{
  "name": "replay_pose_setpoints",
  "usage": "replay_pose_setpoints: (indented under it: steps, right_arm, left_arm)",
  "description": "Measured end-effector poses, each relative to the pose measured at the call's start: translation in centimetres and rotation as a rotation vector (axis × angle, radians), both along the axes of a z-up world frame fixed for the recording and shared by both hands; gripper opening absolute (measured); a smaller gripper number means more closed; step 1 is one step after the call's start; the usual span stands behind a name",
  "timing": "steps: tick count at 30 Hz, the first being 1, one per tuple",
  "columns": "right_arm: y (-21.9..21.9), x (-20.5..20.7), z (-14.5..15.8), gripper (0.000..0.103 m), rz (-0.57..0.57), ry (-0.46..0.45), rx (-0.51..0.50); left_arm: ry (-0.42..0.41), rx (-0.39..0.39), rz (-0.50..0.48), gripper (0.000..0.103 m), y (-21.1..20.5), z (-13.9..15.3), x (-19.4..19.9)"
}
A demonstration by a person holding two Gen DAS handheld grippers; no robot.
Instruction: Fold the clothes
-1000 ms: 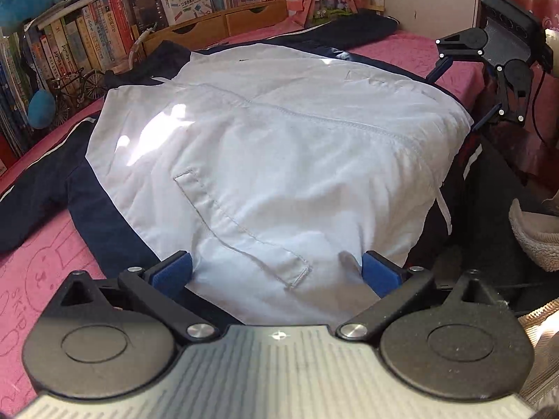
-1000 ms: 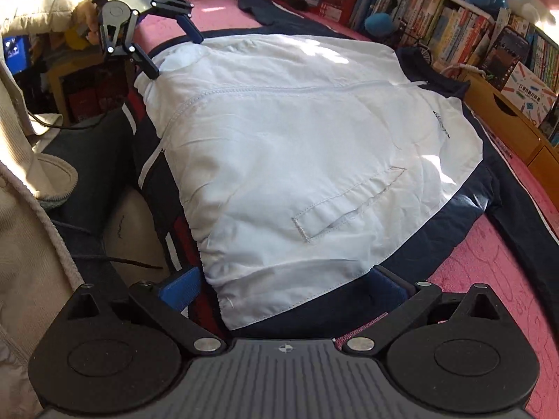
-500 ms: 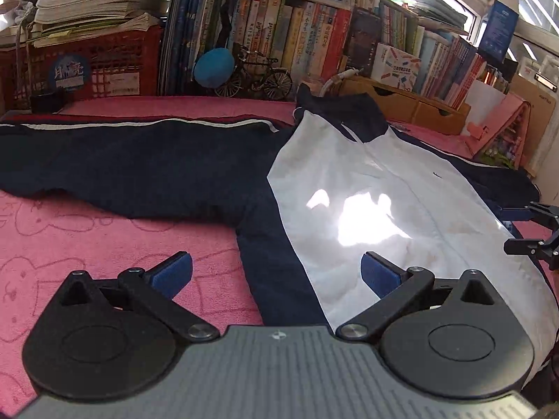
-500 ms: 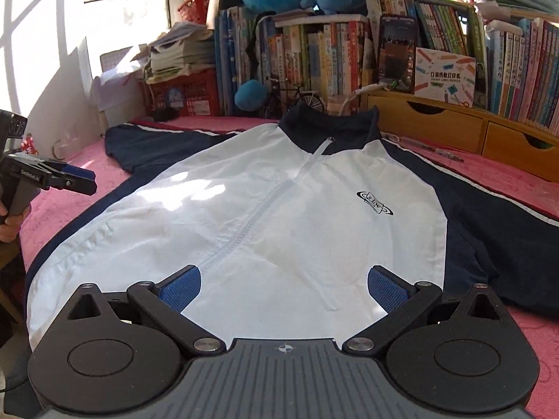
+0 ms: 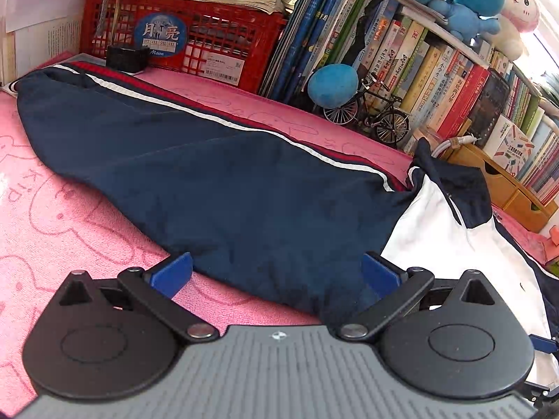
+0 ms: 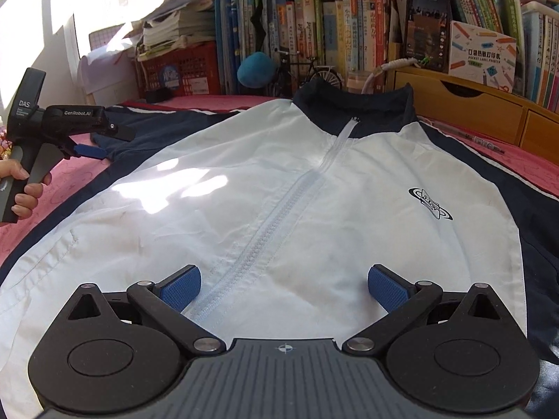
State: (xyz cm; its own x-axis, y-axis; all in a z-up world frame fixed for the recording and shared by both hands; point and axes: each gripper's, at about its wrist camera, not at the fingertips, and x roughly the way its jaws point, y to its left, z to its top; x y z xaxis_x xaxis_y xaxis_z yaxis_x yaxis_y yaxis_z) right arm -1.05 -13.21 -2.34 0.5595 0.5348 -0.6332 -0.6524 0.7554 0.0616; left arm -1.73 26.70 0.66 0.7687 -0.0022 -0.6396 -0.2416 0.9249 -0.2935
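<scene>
- Left gripper (image 5: 276,272): jaws wide apart, nothing between the blue pads (image 5: 173,272). Both pads sit over the near edge of the navy sleeve (image 5: 209,181); cannot tell if they touch the cloth.
- Right gripper (image 6: 284,288): jaws also wide, empty. Its pads (image 6: 181,288) hover above the lower front of the jacket (image 6: 279,202), the zipper (image 6: 265,234) running up between them, closer to the left pad.
- Jacket lies front-up and flat on the pink blanket (image 6: 70,171), zipped shut, navy collar (image 6: 353,108) at the far end from the right jaws. White chest panel, navy sides, small dark logo (image 6: 430,204) ahead and right of the right jaws.
- Ahead of the left jaws the sleeve stretches away to the left across the blanket, white and red stripes along its far edge, cuff at the far left.
- From the right wrist view the left gripper shows far left, held by a hand (image 6: 22,188) on its handle, blue tips over the sleeve area.
- Beyond the jacket: red crate (image 5: 195,45) with stacked papers, a blue ball (image 5: 332,85), a model bicycle (image 5: 370,117), rows of books (image 6: 349,28), wooden drawers (image 6: 464,108).
- Sunlight patch on the white panel, left of the zipper.
</scene>
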Motion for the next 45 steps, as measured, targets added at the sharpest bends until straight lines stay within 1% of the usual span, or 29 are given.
replay_pose_setpoints:
  steps: [3,5,6,8,9,10,11,13,15,16,19,20,21,23,26,27,28,29,30,31,32,33,34,35,36,38,40,45]
  right_arm:
    - [0.2,0.0,0.0,0.103,0.000,-0.004,-0.009]
    - [0.2,0.0,-0.1,0.103,0.000,-0.004,-0.010]
    - [0.2,0.0,-0.1,0.103,0.000,-0.004,-0.009]
    - [0.2,0.0,-0.1,0.103,0.000,-0.004,-0.009]
    - [0.1,0.0,-0.1,0.103,0.001,-0.004,-0.009]
    - [0.1,0.0,-0.1,0.103,0.001,-0.004,-0.009]
    - [0.1,0.0,-0.1,0.103,0.001,-0.004,-0.009]
    - [0.1,0.0,-0.1,0.103,0.001,-0.003,-0.008]
    - [0.1,0.1,-0.1,0.103,0.002,-0.002,-0.007]
    - [0.1,0.1,-0.1,0.103,0.002,-0.002,-0.007]
    - [0.1,0.1,0.0,0.103,0.002,-0.001,-0.006]
    - [0.1,0.1,0.0,0.103,0.002,-0.001,-0.006]
    - [0.1,0.1,0.0,0.103,0.002,-0.001,-0.006]
    - [0.1,0.1,-0.1,0.103,0.003,-0.001,-0.006]
    - [0.0,0.2,-0.1,0.103,0.003,-0.001,-0.006]
    - [0.0,0.1,-0.1,0.103,0.003,-0.001,-0.007]
    - [0.1,0.1,-0.1,0.103,0.003,-0.001,-0.007]
    - [0.1,0.1,-0.1,0.103,0.003,-0.001,-0.007]
    - [0.1,0.1,-0.1,0.103,0.003,-0.001,-0.007]
    - [0.1,0.2,-0.1,0.103,0.003,-0.001,-0.007]
    - [0.1,0.2,-0.1,0.103,0.003,-0.001,-0.006]
    - [0.0,0.2,-0.1,0.103,0.004,0.000,-0.006]
    - [0.0,0.2,-0.1,0.103,0.004,0.000,-0.005]
    - [0.0,0.2,-0.1,0.103,0.004,0.001,-0.004]
    - [0.0,0.2,-0.1,0.103,0.006,0.002,-0.002]
    - [-0.1,0.3,-0.1,0.103,0.012,0.004,0.002]
    - [-0.1,0.3,-0.1,0.103,0.016,0.005,0.003]
    - [-0.3,0.5,0.0,0.103,0.021,0.006,0.005]
  left_arm:
    - [-0.017,0.059,-0.011,0.103,-0.7,-0.3,-0.1]
    - [-0.023,0.066,0.010,0.103,-0.9,-0.3,0.5]
    - [-0.027,0.063,0.020,0.103,-0.9,-0.3,0.7]
    - [-0.041,0.026,0.029,0.103,-0.8,-0.2,1.0]
    - [-0.047,-0.009,0.027,0.103,-0.6,-0.1,1.0]
    - [-0.050,-0.063,0.017,0.103,-0.4,0.1,0.7]
    - [-0.055,-0.135,-0.001,0.103,-0.2,0.2,0.3]
    - [-0.069,-0.314,-0.046,0.103,0.2,0.3,-0.7]
    - [-0.082,-0.529,-0.061,0.103,1.0,-0.5,-2.0]
    - [-0.082,-0.601,-0.061,0.103,1.3,-0.7,-2.4]
    - [-0.058,-0.682,-0.049,0.103,1.6,-0.7,-2.7]
    - [-0.052,-0.694,-0.044,0.103,1.7,-0.7,-2.6]
    - [-0.052,-0.677,-0.034,0.103,1.5,-0.6,-2.3]
    - [-0.063,-0.617,-0.012,0.103,1.0,-0.4,-1.3]
    - [-0.060,-0.550,0.040,0.102,0.9,-0.6,0.0]
    - [-0.057,-0.530,0.059,0.098,0.9,-0.7,0.4]
    - [-0.055,-0.509,0.078,0.083,0.9,-0.8,0.8]
    - [-0.052,-0.489,0.097,0.072,0.9,-0.8,1.2]
    - [-0.049,-0.469,0.115,0.042,0.9,-0.9,1.6]
    - [-0.047,-0.448,0.134,0.019,0.9,-1.0,2.0]
    - [-0.047,-0.456,0.156,0.012,1.3,-1.4,2.3]
    - [-0.058,-0.501,0.181,0.008,2.2,-2.1,2.4]
    - [-0.072,-0.526,0.198,0.006,2.9,-2.5,2.3]
    - [-0.083,-0.523,0.212,0.006,3.4,-2.6,2.3]
    - [-0.092,-0.503,0.225,0.006,3.7,-2.5,2.2]
    - [-0.093,-0.422,0.244,0.006,3.5,-1.8,2.2]
    - [-0.091,-0.386,0.257,0.006,3.7,-1.5,2.2]
    - [-0.099,-0.377,0.302,0.009,5.8,-1.4,2.2]
